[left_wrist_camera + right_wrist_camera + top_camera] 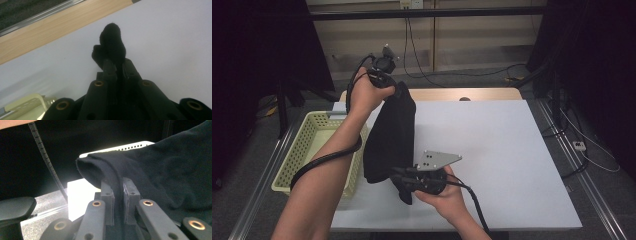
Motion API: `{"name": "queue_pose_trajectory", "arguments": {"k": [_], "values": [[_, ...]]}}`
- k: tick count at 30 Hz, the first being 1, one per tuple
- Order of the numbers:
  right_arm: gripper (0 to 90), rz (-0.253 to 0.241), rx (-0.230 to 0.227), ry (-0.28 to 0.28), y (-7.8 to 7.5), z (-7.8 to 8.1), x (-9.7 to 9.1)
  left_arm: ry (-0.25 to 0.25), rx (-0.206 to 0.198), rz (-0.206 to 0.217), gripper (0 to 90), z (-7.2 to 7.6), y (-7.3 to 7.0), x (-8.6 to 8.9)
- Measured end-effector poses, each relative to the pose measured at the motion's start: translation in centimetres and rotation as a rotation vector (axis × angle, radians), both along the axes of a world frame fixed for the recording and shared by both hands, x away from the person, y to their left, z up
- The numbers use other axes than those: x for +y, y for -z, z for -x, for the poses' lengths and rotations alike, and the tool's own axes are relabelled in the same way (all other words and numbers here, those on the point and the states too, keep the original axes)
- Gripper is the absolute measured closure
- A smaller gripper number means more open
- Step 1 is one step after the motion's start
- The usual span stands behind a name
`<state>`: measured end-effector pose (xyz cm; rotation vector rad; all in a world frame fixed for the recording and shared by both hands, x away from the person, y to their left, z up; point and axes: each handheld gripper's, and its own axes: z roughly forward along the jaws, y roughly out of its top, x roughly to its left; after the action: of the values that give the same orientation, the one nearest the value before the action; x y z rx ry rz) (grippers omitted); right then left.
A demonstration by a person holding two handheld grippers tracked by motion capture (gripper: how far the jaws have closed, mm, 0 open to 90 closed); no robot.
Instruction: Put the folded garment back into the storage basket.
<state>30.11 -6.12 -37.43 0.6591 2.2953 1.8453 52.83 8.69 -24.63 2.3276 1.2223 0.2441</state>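
Note:
A black cloth point(391, 135) hangs stretched between my two grippers above the white table point(502, 150). My left gripper point(398, 87) is raised at the far side and is shut on the cloth's upper end; a tuft of black cloth point(111, 42) pokes out past its closed jaws. My right gripper point(398, 178), nearer the front edge, is shut on the cloth's lower end. In the right gripper view a fold of the cloth point(107, 167) is pinched between the pads and the rest drapes off to the right.
A pale yellow-green plastic basket point(307, 145) stands at the table's left edge, beside the hanging cloth. A wooden strip point(452, 94) runs along the table's far edge. Cables trail from both grippers. Dark curtains flank the table.

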Motion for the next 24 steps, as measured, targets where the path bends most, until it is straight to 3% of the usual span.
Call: {"name": "queue_pose_trajectory", "arguments": {"k": [24], "values": [[81.7, -0.012, -0.018, -0.004, -0.8, -1.0, 2.1, -0.033, 0.000, -0.016, 84.0, -0.3, -1.2, 2.4]]}}
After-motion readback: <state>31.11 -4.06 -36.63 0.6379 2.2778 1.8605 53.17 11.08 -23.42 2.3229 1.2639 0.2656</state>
